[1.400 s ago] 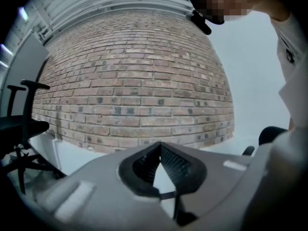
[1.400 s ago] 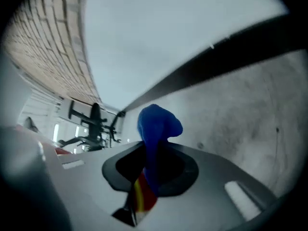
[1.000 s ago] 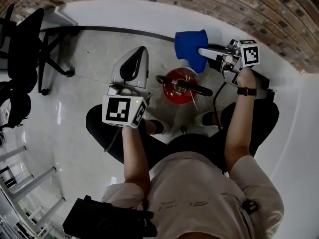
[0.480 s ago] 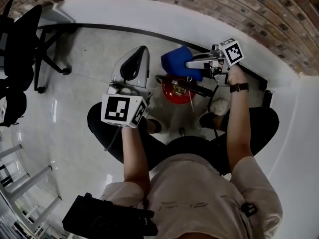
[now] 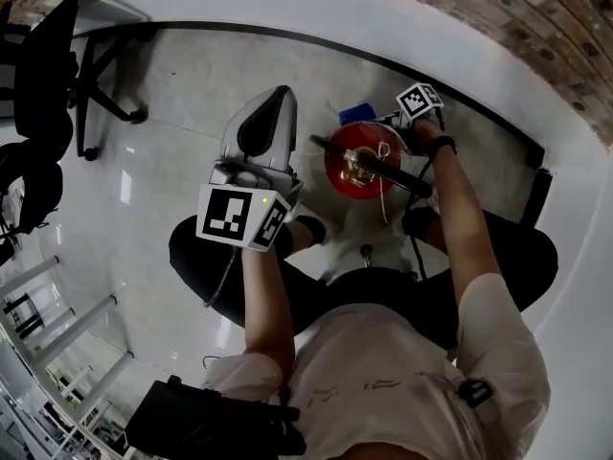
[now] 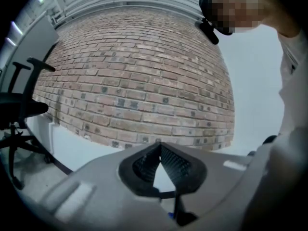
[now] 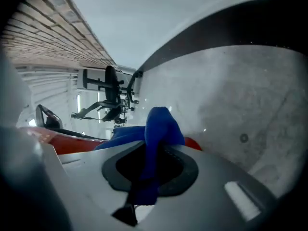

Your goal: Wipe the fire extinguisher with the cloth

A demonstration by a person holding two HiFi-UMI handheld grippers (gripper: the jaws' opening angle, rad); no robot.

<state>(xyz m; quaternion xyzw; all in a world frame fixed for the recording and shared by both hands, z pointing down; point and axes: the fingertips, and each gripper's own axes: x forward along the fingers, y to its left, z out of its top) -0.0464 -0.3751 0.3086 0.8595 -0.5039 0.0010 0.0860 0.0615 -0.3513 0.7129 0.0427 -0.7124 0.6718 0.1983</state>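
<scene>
Fire extinguisher [image 5: 356, 172] stood upright on the floor [image 5: 172, 113], just ahead of my knees and near the foot of the wall. My right gripper [image 5: 383, 121] was at its far upper side. Its fingers were pinched tight on the blue cloth [image 7: 158, 125], which bunched up between them and lay against the red shell.

To wipe well, I judged I should press the cloth flat on the shell, sweep round the curve in overlapping passes, and steer clear of the black handle [image 5: 395, 171] so the cloth wouldn't snag.

My left gripper [image 6: 159, 150] hung to the left, apart from the extinguisher. Its fingers were closed tip to tip on nothing and aimed at the brick wall [image 6: 134, 81]. It could steady the cylinder if it rocked.
</scene>
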